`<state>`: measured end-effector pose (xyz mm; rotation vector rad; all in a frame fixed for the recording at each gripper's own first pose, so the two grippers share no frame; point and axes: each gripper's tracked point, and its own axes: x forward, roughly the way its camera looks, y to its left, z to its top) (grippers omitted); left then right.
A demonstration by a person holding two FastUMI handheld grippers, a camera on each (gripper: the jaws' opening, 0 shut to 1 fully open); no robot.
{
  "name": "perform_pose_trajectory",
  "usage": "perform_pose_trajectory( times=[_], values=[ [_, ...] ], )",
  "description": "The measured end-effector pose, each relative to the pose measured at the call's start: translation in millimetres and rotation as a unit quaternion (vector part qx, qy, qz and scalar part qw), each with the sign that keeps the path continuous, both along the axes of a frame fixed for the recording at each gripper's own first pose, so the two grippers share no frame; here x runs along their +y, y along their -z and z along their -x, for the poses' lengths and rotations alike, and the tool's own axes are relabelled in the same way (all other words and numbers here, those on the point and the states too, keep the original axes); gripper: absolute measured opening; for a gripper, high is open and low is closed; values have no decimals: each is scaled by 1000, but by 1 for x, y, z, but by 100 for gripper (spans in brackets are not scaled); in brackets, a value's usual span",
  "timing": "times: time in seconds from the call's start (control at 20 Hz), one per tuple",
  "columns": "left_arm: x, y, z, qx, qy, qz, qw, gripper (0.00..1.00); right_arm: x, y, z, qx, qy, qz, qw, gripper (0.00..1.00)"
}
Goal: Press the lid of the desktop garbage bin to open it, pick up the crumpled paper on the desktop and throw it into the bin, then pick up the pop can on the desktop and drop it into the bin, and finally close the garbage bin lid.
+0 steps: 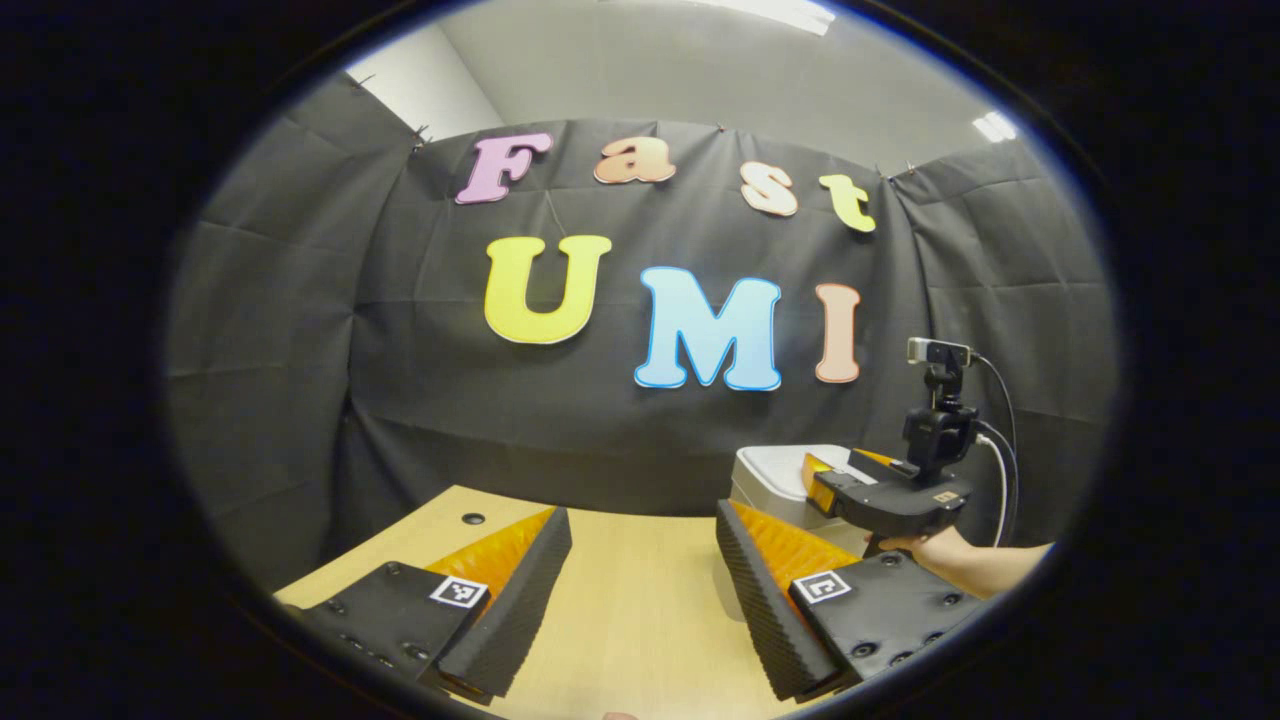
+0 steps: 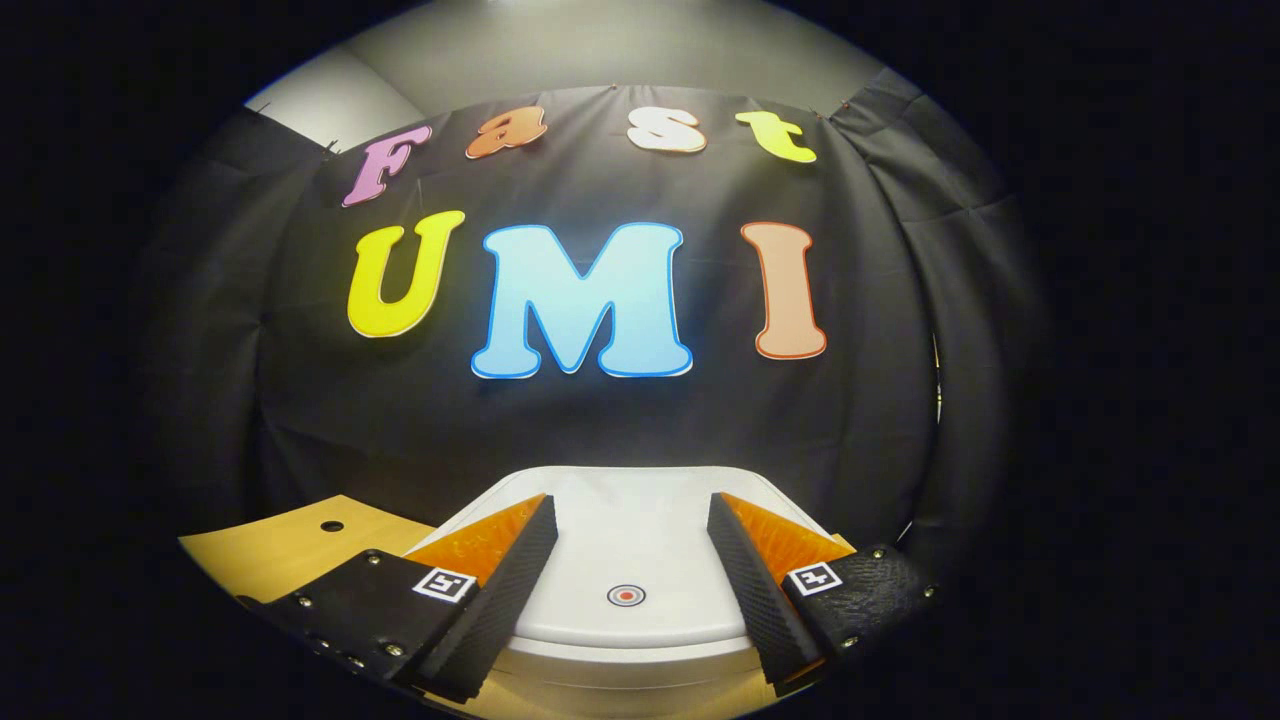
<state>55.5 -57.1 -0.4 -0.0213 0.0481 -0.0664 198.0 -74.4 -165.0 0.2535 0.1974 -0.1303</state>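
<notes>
Over the white garbage bin (image 2: 625,545), right gripper (image 2: 632,560) hangs, fingers spread wide, closed lid with round press mark (image 2: 625,595) lying between them; left gripper (image 1: 642,565) wide open above bare wooden table (image 1: 640,610), bin off to its right

The left gripper view is aimed low across the table (image 1: 620,600) toward the cloth wall; the right gripper view is held close over the bin (image 2: 625,545), apparently slightly downward. The bin (image 1: 775,475) is shared.
</notes>
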Motion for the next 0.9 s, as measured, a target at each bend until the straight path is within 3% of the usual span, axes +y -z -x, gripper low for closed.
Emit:
perform_pose_trajectory(
  times=[0.15,0.3,0.45,0.75,0.9],
  values=[
    [-4,-6,4,-4,-3,2,1000,95,-1,-1,-1,-1,1,-1,1000,98],
    [-10,-10,14,-10,-6,6,1000,95,1,6,0,54,-18,-2,998,99],
    [-14,-4,24,-4,-16,2,1000,95,-2,-5,-8,9,-3,-1,1000,100],
    [-21,-9,48,-17,-40,0,999,95,-1,1,1,23,3,-4,1000,98],
    [-26,-9,55,-19,-32,7,999,95,-3,-2,2,16,12,1,1000,97]
  ],
)
